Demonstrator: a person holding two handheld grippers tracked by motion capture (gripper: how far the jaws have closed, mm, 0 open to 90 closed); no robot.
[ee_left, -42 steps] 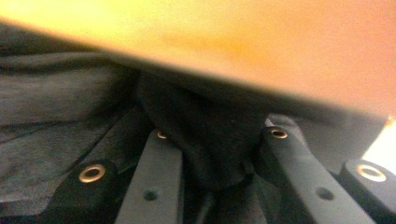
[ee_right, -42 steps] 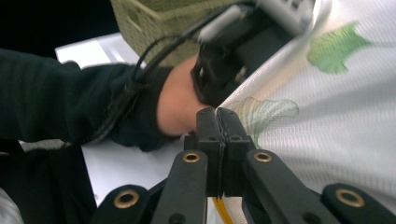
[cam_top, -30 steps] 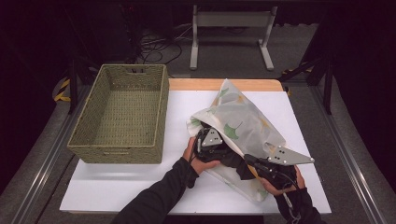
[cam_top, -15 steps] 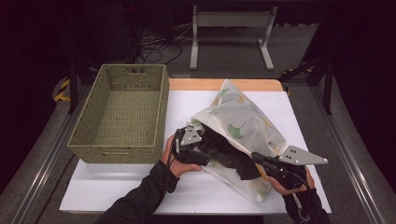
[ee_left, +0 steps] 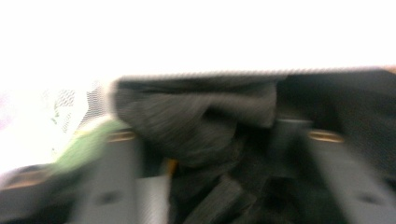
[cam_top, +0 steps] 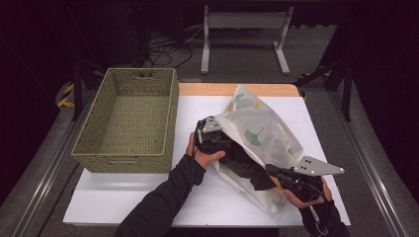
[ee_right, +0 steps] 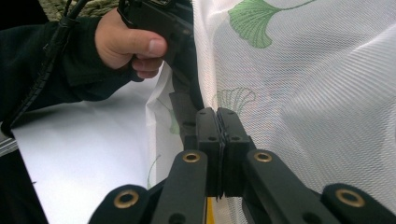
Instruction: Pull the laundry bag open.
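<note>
Dark garment half out of printed bag; right tool clenched on bag edge, left tool grip unclear; snag could drag bag off bench.

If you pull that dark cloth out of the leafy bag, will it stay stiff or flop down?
Probably flop: the dark cloth lies in soft folds. It looks light, since the thin leafy bag sags around it. The left gripper seems to bunch it easily.

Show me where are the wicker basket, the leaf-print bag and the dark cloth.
wicker basket (cam_top: pixel 170 118), high view, right rim.
leaf-print bag (cam_top: pixel 262 128), high view, upper side.
dark cloth (cam_top: pixel 247 165), high view, part at the bag's mouth.
</note>
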